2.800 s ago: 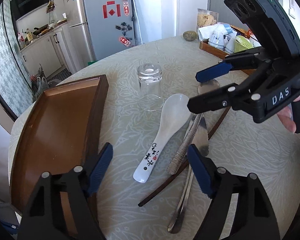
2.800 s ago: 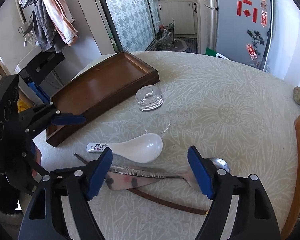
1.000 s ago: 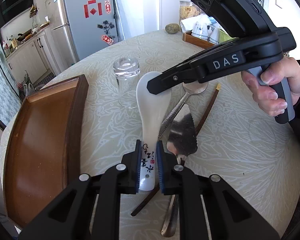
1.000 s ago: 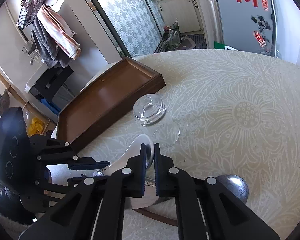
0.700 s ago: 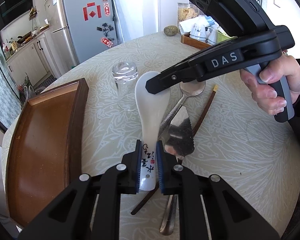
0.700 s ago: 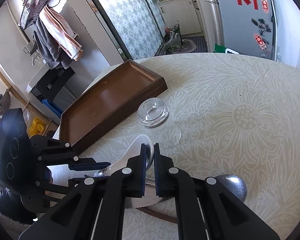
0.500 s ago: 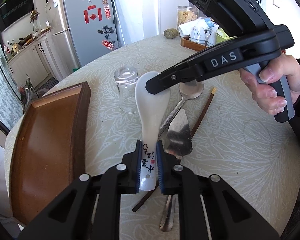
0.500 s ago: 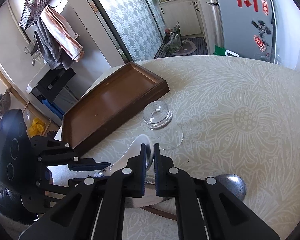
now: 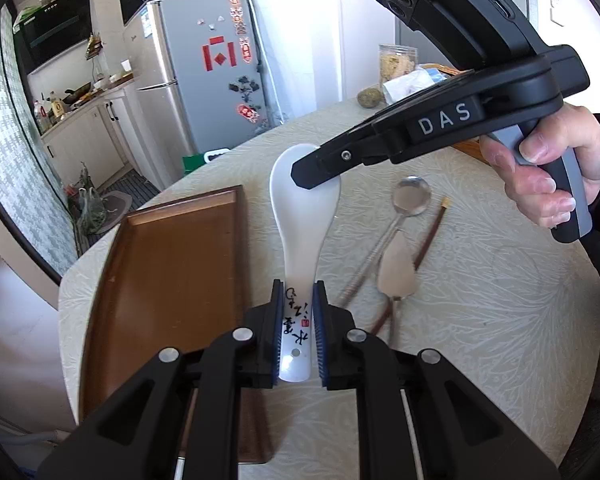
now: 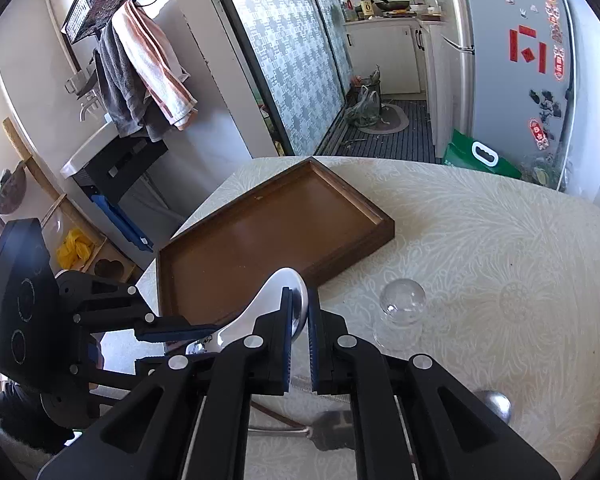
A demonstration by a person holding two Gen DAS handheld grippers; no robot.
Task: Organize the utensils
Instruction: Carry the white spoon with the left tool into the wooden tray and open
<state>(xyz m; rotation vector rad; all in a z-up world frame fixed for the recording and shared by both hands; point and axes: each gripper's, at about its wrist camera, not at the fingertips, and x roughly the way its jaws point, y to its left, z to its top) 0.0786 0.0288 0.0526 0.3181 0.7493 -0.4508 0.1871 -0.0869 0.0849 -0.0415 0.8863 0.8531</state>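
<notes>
Sitting at the left, a brown wooden tray rests on the pale patterned surface. Beside its right edge, the left gripper is clamped on the handle of a white ceramic spoon, holding it lifted above the surface. The right gripper, held in a hand, pinches the spoon's bowl. Farther right, a metal spoon, a cake server and a brown chopstick lie together on the surface.
</notes>
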